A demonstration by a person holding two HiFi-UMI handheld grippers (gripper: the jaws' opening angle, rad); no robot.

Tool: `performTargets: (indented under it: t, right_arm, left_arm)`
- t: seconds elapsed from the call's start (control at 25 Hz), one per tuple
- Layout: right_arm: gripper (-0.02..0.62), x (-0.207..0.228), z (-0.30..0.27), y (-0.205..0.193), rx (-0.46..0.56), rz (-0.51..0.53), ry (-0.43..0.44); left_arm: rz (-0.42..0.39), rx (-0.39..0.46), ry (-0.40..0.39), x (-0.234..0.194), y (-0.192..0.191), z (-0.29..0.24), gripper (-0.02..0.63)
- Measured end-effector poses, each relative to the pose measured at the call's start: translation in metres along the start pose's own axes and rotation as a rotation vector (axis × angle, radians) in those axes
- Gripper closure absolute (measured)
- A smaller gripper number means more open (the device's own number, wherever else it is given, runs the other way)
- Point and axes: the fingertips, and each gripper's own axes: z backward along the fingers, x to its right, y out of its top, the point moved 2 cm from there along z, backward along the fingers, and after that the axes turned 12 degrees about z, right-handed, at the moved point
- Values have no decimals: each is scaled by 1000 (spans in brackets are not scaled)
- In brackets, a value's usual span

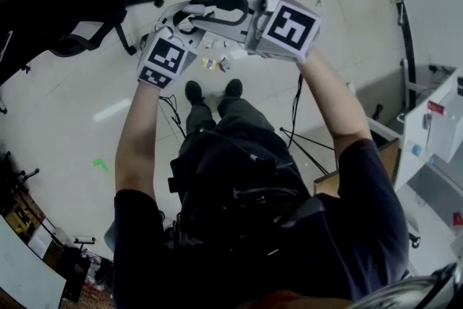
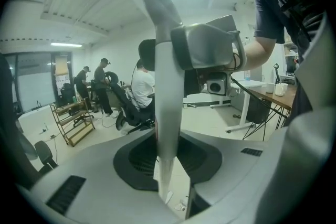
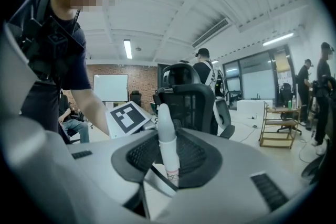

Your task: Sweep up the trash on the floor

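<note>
Obs.: left tongs (image 2: 167, 166) clamped on a thick grey-white handle (image 2: 166, 86) that runs up between the jaws. Right tongs (image 3: 168, 159) clamped on a slim white handle (image 3: 165, 131) with a printed band near the grip. Which handle belongs to the brush and which to the pan cannot be told from these views. Trash (image 1: 215, 63): a small scatter of pale and coloured scraps on the floor (image 1: 87, 98), just ahead of the person's shoes (image 1: 194, 90). In the head view it lies between and below the two tongs, slightly nearer the left one. A few scraps also show under the left jaws in the left gripper view. Judgement: step in hand is bringing both tools down to the scatter; nothing swept yet. To do it well: seat the collecting edge flat on the floor just beside the scraps. Work the other tool in short, low strokes toward it so light pieces do not skip away. Keep both grips firm so neither handle twists in the jaws.
</note>
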Motion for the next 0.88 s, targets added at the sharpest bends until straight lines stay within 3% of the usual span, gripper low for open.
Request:
performTargets:
  t: [0.36, 0.88]
  right_arm:
    - [483, -1, -16, -50, -97, -17, -4]
    - [482, -12, -13, -92, -94, -51, 6]
  left_arm:
    - [46, -53, -50, -8, -46, -29, 518]
    - [58, -92, -70, 0, -82, -52, 518]
